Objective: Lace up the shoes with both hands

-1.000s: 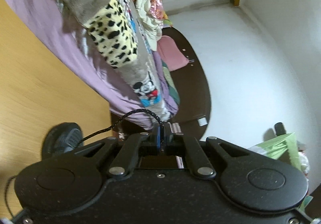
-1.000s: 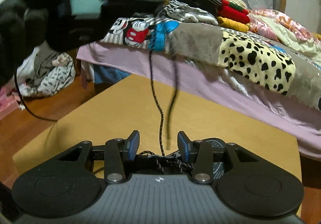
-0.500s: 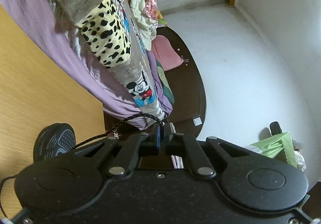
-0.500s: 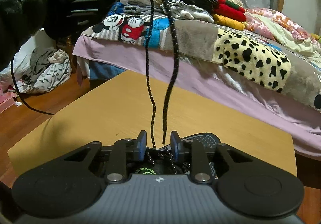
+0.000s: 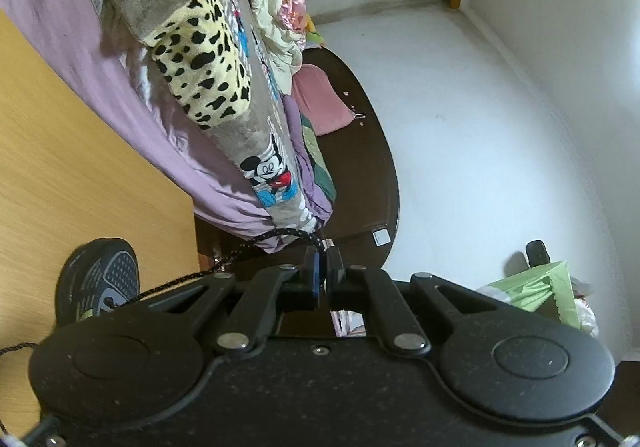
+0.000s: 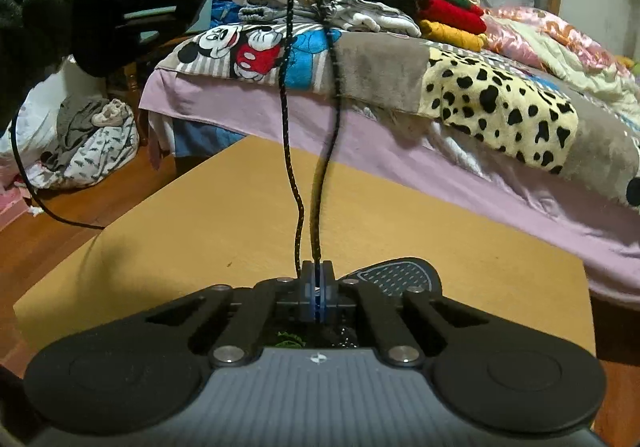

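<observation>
**Two grips on one lace, and little slack to spare**

My right gripper (image 6: 316, 289) has just been closing, and its jaws are now pinched on the free strand of the black lace (image 6: 318, 183), low down, just above the shoe (image 6: 400, 273). My left gripper (image 5: 322, 273) is clamped tight on the same lace higher up; in the right view it hangs above the bench (image 6: 200, 223) with both strands dropping from it, one to my right gripper and one into the shoe. The shoe sits on the bench toward the edge that faces the bed (image 6: 440, 151).

The risks as I judge them: the shoe is light and nothing pins it, so a hard pull from either hand could drag it across the bench or tip it. The two strands hang close together, so turning my right gripper could twist them round each other. The lace is thin, so it could slide out through the pads under tension, and I cannot tell how deep it sits in them.
</observation>
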Demonstrator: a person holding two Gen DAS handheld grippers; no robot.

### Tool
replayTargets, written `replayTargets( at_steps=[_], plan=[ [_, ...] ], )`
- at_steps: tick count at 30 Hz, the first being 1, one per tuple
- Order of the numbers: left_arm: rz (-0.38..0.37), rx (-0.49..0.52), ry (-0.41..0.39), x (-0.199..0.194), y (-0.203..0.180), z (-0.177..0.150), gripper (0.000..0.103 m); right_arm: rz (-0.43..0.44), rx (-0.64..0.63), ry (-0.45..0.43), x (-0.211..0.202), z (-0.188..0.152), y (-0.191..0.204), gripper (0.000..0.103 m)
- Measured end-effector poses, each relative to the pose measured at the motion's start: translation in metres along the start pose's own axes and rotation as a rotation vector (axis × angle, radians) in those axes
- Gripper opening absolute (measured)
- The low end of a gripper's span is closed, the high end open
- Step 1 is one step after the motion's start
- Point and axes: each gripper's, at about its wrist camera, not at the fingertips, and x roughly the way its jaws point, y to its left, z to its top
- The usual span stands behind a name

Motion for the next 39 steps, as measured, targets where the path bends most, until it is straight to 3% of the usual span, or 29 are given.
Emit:
replayTargets(
  at_steps=[3, 8, 11, 15, 18, 20, 27, 28, 30, 35, 39],
  plan=[
    [0.078, 0.037, -0.012, -0.008, 0.005, 0.004, 0.001, 0.013, -0.019, 0.016, -0.001, 0.0, 0.001, 0.004],
    [0.33, 0.167, -0.004, -0.017, 0.021, 0.008, 0.001, -0.022, -0.089, 0.046, -0.002, -0.003, 0.005, 0.004],
    [0.498, 0.292, 0.037, -0.013, 0.024, 0.005, 0.001, -0.051, -0.119, 0.069, -0.003, -0.004, 0.005, 0.004],
    [0.643, 0.426, 0.104, -0.001, 0.028, -0.003, 0.001, -0.081, -0.171, 0.08, -0.005, -0.006, 0.006, 0.004],
    [0.743, 0.544, 0.144, 0.008, 0.023, -0.011, 0.002, -0.107, -0.235, 0.091, -0.005, -0.008, 0.01, 0.004],
    [0.81, 0.628, 0.163, 0.012, 0.017, -0.015, 0.01, -0.129, -0.284, 0.104, -0.003, -0.01, 0.014, 0.004],
    [0.928, 0.867, 0.122, 0.016, -0.016, -0.021, 0.017, -0.197, -0.432, 0.137, 0.003, -0.017, 0.027, 0.004],
    [0.94, 0.885, 0.122, 0.017, -0.017, -0.022, 0.023, -0.199, -0.438, 0.138, 0.003, -0.017, 0.027, 0.004],
    [0.935, 0.908, 0.124, 0.018, -0.019, -0.022, 0.024, -0.205, -0.45, 0.139, 0.003, -0.018, 0.028, 0.004],
    [0.652, 0.967, 0.287, 0.036, -0.028, -0.046, 0.024, -0.214, -0.477, 0.132, 0.001, -0.017, 0.031, 0.004],
    [0.556, 1.094, 0.436, 0.06, -0.031, -0.079, 0.024, -0.213, -0.496, 0.118, 0.0, -0.017, 0.034, 0.004]
  ],
)
